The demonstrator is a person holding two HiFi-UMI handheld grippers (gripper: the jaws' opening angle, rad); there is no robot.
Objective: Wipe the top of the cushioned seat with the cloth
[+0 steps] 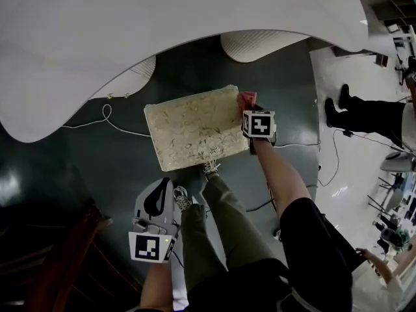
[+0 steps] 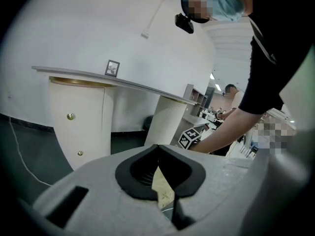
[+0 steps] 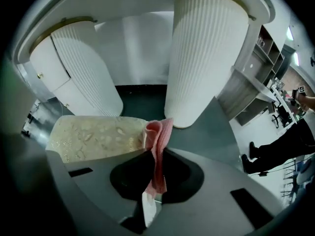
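The cushioned seat is a cream, patterned square on the dark floor; it also shows in the right gripper view as the seat. My right gripper sits at the seat's right far corner, shut on a pink cloth. In its own view the right gripper pinches the cloth, which stands folded upright beside the seat's edge. My left gripper hangs low and left, clear of the seat. Seen along its jaws, the left gripper is shut with nothing held.
A curved white counter arches over the far side, on ribbed white pedestals. Cables trail on the floor. A wooden chair is at lower left. Another person's legs stand to the right. My shoes touch the seat's near edge.
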